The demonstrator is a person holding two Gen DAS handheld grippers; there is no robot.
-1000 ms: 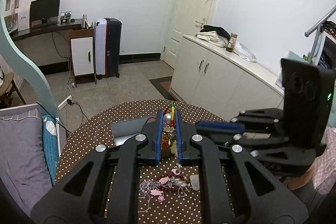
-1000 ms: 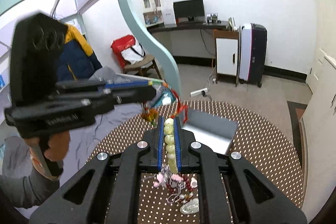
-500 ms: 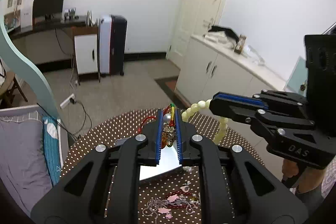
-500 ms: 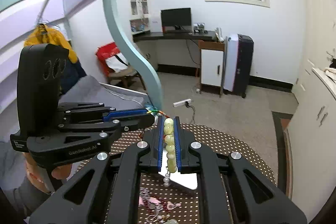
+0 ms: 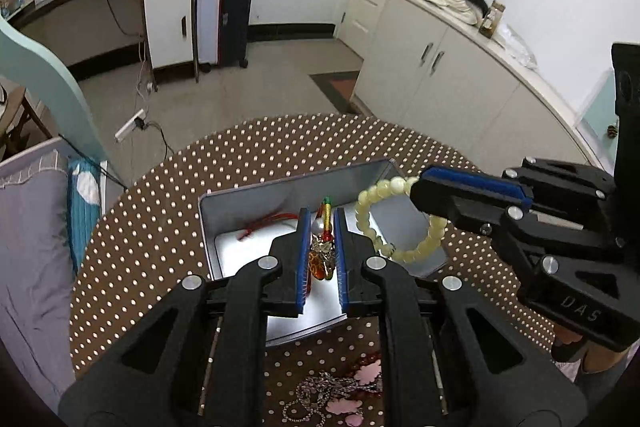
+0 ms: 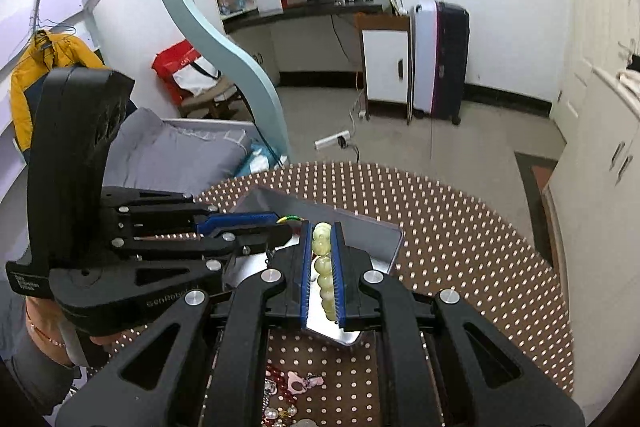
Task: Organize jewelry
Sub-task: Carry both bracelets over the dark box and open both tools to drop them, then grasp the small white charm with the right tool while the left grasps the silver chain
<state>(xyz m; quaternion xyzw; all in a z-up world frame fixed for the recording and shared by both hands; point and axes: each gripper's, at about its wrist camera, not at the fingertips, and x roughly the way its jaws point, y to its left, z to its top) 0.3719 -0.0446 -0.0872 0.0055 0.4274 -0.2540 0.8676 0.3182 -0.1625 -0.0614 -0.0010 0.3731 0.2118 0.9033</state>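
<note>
The round table with its dotted brown cloth lies under both claws, and on it, directly below their fingertips, stands one open metal tin. The left gripper is closed tight on one charm ornament, a piece with amber beads, a silver bead and a red and green tip; its red cord hangs forward of the claw, over the inside of the tin. The right gripper is also closed, and it pinches one bracelet of pale yellow beads, whose loop hangs down from the fingertips above the right part of the tin. Behind both claws, near the person, one small tangle of remaining jewelry rests on the cloth: silver chains, pink flower shapes and dark red beads, too mixed to count.

I judge that the step in hand is the placing: two pieces are carried over the tin and not yet released. The next move calls for lowering each claw a little and opening the fingers, so that each piece falls inside the walls and the cord does not catch on the rim.
</note>
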